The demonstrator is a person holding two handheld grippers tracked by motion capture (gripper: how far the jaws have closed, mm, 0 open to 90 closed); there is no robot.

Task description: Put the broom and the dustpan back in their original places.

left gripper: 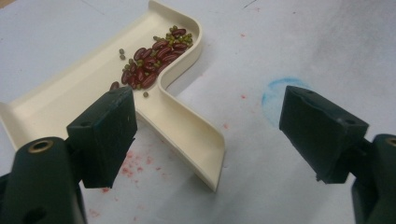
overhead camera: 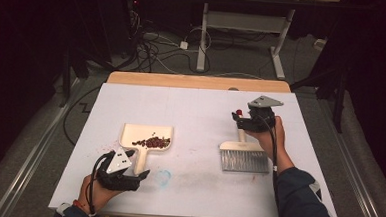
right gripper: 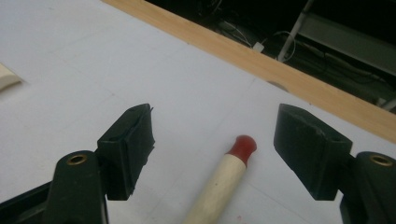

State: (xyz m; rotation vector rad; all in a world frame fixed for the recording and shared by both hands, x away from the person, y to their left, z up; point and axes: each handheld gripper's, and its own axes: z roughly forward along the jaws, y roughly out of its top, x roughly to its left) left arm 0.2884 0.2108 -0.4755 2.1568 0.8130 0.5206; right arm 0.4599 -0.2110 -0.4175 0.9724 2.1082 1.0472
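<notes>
Two grippers, both yours, jaws apart: left gripper (overhead camera: 136, 174) astride the dustpan (overhead camera: 147, 138) handle, right gripper (overhead camera: 244, 120) astride the brush (overhead camera: 242, 156) handle. White tabletop (overhead camera: 201, 111), red specks, blue smudge (overhead camera: 163, 176); dark room, cables (overhead camera: 156, 49) beyond.

High view looks forward and down over the whole table (overhead camera: 196, 101). Left gripper view sits close, facing the dustpan (left gripper: 84, 88) toward 11 o'clock. Right gripper view sits close over the brush handle (right gripper: 219, 184), facing 12 o'clock; both appear in high view.
</notes>
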